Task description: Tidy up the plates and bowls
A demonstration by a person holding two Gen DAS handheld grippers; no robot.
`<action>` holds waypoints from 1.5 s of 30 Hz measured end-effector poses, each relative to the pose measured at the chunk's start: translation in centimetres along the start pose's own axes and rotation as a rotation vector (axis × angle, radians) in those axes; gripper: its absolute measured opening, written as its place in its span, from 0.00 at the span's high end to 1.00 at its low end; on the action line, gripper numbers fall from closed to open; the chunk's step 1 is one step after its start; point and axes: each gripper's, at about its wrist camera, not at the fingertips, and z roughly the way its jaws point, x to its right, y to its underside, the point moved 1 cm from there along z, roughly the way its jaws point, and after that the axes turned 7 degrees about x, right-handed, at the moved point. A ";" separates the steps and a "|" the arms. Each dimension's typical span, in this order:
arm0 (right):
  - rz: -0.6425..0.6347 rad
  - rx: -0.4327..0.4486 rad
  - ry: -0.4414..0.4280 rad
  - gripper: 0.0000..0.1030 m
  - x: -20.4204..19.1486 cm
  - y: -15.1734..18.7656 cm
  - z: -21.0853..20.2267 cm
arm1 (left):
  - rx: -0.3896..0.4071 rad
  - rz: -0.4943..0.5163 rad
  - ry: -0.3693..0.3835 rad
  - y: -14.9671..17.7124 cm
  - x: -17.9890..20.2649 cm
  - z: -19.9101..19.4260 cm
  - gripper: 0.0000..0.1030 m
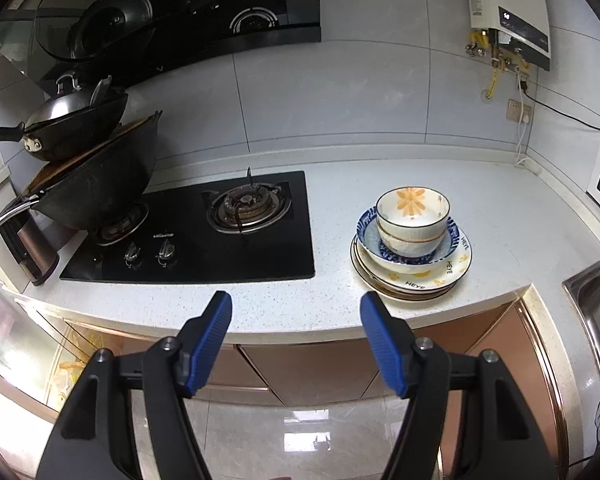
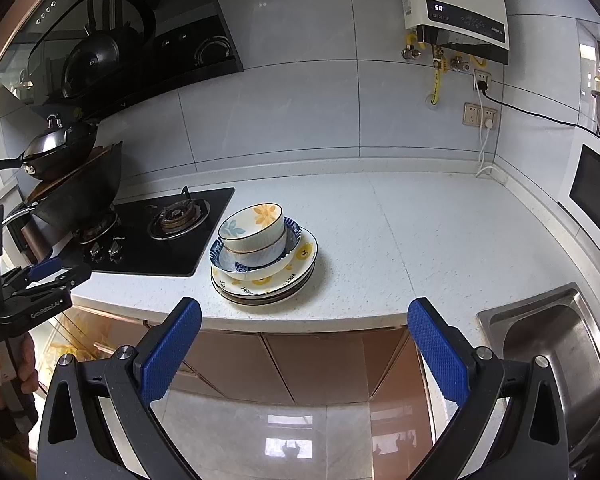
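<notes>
Near the counter's point(image 2: 380, 240) front edge, stacked dishes point(image 2: 264, 256), bare worktop rightward.

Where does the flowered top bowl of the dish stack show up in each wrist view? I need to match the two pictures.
Left wrist: flowered bowl right of centre, atop the stack, beyond the right fingertip.
Right wrist: the bowl left of centre, just right of the stove.
Shared landmark: the empty gas burner, left of the stack in both views.
</notes>
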 end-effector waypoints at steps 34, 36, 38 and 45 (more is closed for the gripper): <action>0.007 -0.017 -0.016 0.01 1.2 -0.1 0.9 | 0.003 -0.046 0.049 -0.7 1.7 0.4 0.37; 0.007 -0.017 -0.018 0.01 1.2 -0.1 1.0 | 0.007 -0.049 0.052 -0.7 1.7 0.4 0.37; 0.008 -0.017 -0.021 0.01 1.3 -0.1 1.1 | 0.011 -0.051 0.049 -0.7 1.8 0.4 0.37; 0.004 -0.016 -0.032 0.01 1.4 -0.2 1.3 | 0.021 -0.076 0.062 -0.9 1.4 0.2 0.37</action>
